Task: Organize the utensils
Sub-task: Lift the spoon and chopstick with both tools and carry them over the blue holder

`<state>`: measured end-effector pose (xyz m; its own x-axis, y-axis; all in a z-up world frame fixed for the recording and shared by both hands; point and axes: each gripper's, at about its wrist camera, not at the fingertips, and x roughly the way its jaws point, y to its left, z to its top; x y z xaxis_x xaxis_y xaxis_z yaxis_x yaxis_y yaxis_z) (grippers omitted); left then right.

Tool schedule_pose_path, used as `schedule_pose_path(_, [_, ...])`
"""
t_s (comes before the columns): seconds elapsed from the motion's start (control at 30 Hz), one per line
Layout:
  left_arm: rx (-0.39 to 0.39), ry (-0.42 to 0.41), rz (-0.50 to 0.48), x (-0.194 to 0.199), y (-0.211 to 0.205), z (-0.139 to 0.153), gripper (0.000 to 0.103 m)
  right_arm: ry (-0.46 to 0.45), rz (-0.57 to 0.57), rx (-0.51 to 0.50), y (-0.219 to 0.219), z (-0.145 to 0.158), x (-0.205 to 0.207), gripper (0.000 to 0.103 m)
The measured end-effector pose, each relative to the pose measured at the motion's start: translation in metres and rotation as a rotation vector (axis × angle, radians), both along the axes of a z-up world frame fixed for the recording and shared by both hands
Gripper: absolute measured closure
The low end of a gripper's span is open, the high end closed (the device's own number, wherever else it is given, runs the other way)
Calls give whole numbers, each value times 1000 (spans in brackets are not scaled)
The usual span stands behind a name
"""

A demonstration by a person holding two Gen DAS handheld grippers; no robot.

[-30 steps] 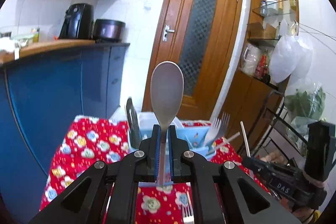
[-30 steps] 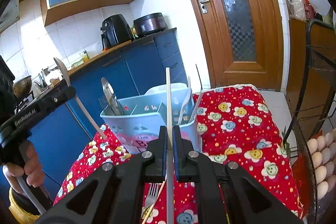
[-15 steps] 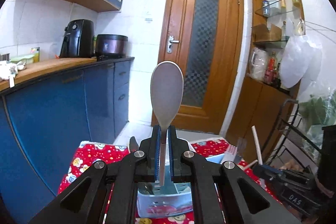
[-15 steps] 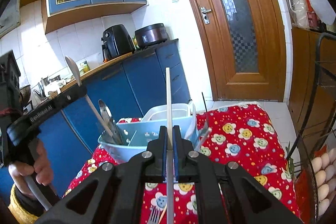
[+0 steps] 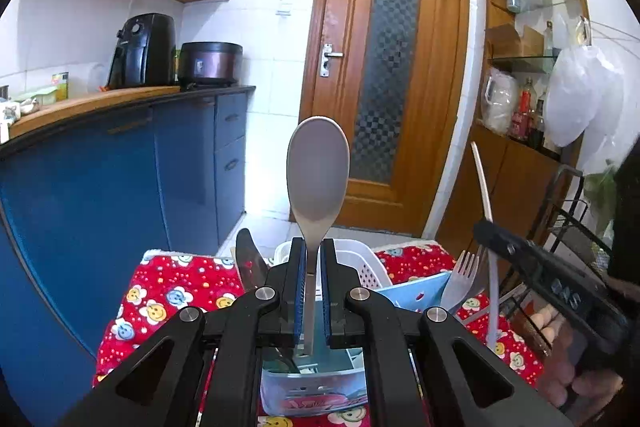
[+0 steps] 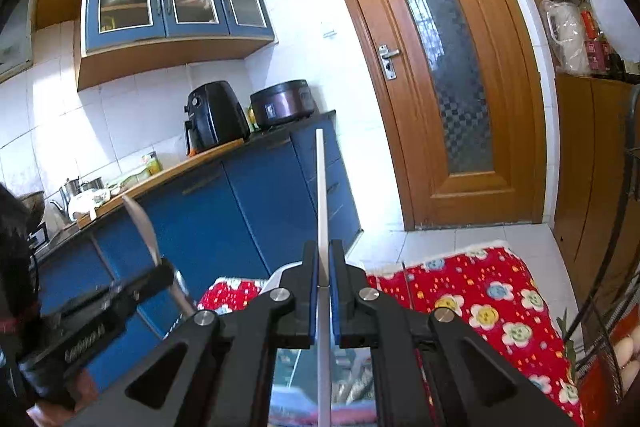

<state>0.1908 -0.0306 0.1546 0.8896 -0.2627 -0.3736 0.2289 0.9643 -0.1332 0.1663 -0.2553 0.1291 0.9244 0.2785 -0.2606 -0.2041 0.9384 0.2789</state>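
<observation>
My left claw (image 5: 313,291) is pinching the handle of a grey spoon (image 5: 318,171), bowl upright above the blue pads. My right claw (image 6: 324,299) is clamped on a thin white chopstick (image 6: 321,195), also upright. Directly below and just ahead of both claws I see the light blue utensil caddy (image 5: 416,293), holding forks (image 5: 460,281) on its right side. It stands on a red flowered cloth (image 6: 492,303). Beyond are blue cabinets (image 5: 120,167) and a wooden door (image 5: 388,83).
</observation>
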Motion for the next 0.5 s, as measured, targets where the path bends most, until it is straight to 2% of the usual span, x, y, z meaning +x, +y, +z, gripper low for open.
schedule_pose_path(0.5, [-16,40,-11,11,-1,-21,96,-44,-40,-45,17,-27,28,96])
